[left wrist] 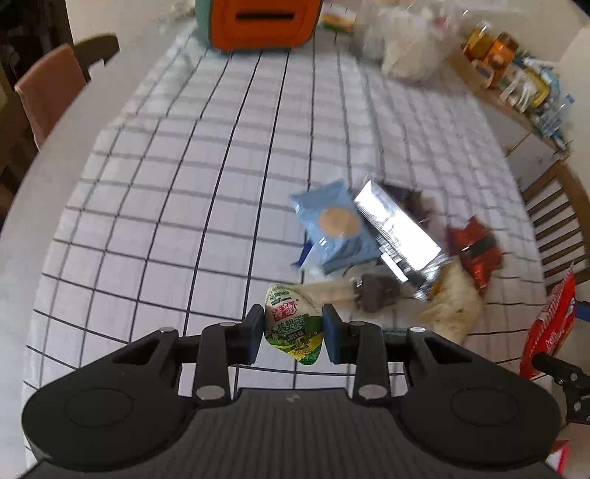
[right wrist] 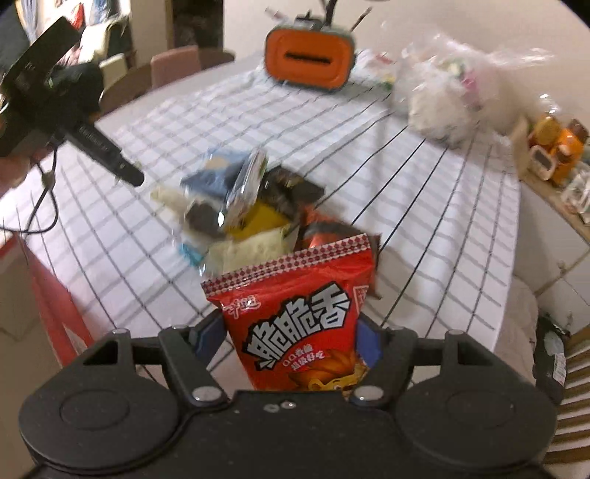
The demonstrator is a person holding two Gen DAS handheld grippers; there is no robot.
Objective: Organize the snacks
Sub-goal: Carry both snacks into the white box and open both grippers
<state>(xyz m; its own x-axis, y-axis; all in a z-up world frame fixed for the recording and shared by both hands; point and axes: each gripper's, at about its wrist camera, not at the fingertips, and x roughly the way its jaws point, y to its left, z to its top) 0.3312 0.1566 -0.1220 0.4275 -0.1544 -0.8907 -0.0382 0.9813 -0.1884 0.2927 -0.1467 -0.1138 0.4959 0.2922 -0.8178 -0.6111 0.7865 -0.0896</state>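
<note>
My left gripper point(left wrist: 294, 333) pinches a green pack point(left wrist: 294, 323), its pads pressed on both flat sides, clear of the checked cloth point(left wrist: 184, 184). The pack stands on edge between the pads, rounded end pointing away from me and slightly left, long axis running out along the fingers.

Ahead and to the right of that gripper lies the pile point(left wrist: 387, 250): a blue pack point(left wrist: 337, 228) touching a silver pack point(left wrist: 396, 235), with a small red pack point(left wrist: 474, 250) just beyond.

My right gripper point(right wrist: 293, 344) clamps a red bag point(right wrist: 298, 324) by its lower part, jaws fairly wide around it. The bag stands upright, sealed zigzag edge pointing away from me toward the pile, long axis along the fingers, tilted a little right.

I judge this the carry step: both items are picked and lifted off the heap. An orange box point(left wrist: 260, 22) sits well ahead at the far end. Next I need a destination for each; which one I cannot tell. The move calls for keeping both grips firm while travelling, as the bag is soft and may slip.
</note>
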